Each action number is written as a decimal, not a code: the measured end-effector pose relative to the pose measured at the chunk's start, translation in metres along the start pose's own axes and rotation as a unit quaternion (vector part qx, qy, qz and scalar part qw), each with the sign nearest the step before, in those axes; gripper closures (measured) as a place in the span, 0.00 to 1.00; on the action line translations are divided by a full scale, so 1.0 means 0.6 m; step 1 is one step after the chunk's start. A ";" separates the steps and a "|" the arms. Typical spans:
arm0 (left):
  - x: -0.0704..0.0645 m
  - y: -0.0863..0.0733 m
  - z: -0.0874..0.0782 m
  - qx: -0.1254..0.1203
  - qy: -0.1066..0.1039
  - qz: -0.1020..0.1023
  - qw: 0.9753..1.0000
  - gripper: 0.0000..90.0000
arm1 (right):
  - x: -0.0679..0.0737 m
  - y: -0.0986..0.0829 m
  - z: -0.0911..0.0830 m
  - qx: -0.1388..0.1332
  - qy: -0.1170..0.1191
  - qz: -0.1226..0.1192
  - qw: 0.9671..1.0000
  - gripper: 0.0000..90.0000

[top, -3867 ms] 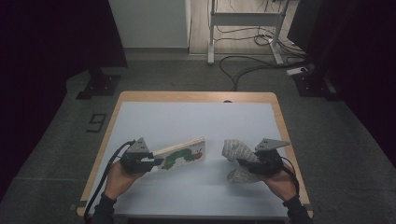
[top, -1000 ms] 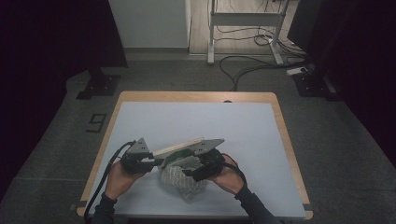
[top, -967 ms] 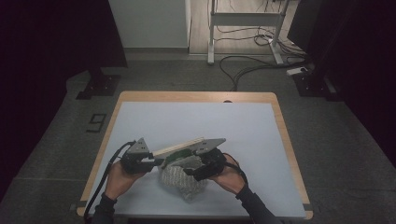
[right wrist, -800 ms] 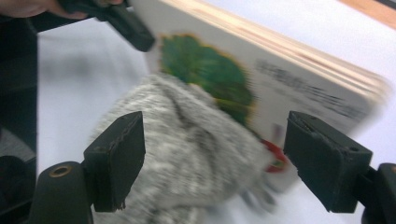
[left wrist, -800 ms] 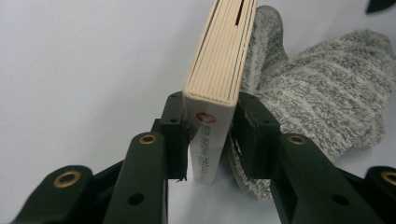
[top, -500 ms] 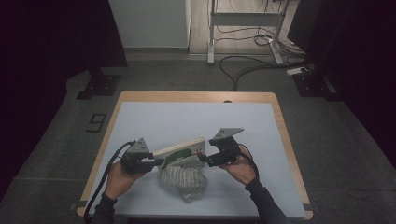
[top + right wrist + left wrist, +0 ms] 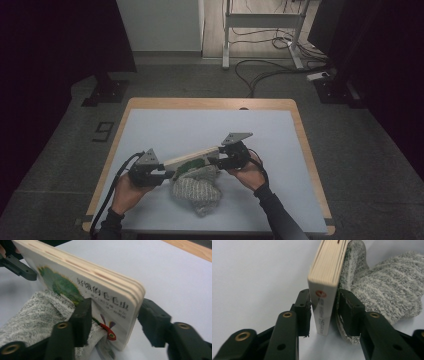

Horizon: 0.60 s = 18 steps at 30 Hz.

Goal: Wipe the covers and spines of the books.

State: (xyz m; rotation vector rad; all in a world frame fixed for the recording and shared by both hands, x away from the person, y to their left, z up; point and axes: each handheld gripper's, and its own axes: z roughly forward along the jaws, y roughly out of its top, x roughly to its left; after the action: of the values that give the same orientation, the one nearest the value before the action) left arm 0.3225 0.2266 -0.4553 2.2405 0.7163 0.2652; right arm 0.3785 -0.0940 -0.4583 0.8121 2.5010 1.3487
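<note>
Near the table's [image 7: 150, 120] front edge, the right gripper [image 7: 216, 162], having dropped the grey cloth [image 7: 196, 187], is now spreading its jaws around the board book [image 7: 192, 157]; the left gripper [image 7: 167, 175] is still pinching its spine end, readying a two-handed hold.

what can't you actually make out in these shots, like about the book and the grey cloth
- Book cover: the title print is blurred in the right gripper view, and the grey cloth and a jaw hide its lower part.
- Book spine text: too small and blurred in the left gripper view.
- Right gripper: whether the far jaw touches the book; the book's corner hides the contact.
- Cloth: what kind of item it is; bunched up in the high view.
</note>
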 end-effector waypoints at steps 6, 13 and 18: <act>0.004 -0.012 -0.018 -0.018 -0.012 -0.025 0.999 0.56 | 0.001 -0.002 -0.001 -0.002 -0.007 -0.011 1.000 0.57; -0.006 -0.027 -0.044 -0.030 -0.020 -0.047 0.998 0.31 | 0.001 -0.003 -0.001 -0.003 -0.009 -0.016 1.000 0.58; -0.036 -0.028 -0.058 -0.040 -0.014 -0.035 0.998 0.17 | 0.001 -0.002 -0.001 -0.002 -0.009 -0.017 1.000 0.58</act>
State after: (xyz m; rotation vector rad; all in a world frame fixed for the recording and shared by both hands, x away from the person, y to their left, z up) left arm 0.2841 0.2447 -0.4427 2.1345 0.7534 0.2246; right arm 0.3775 -0.0948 -0.4590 0.7748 2.4860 1.3299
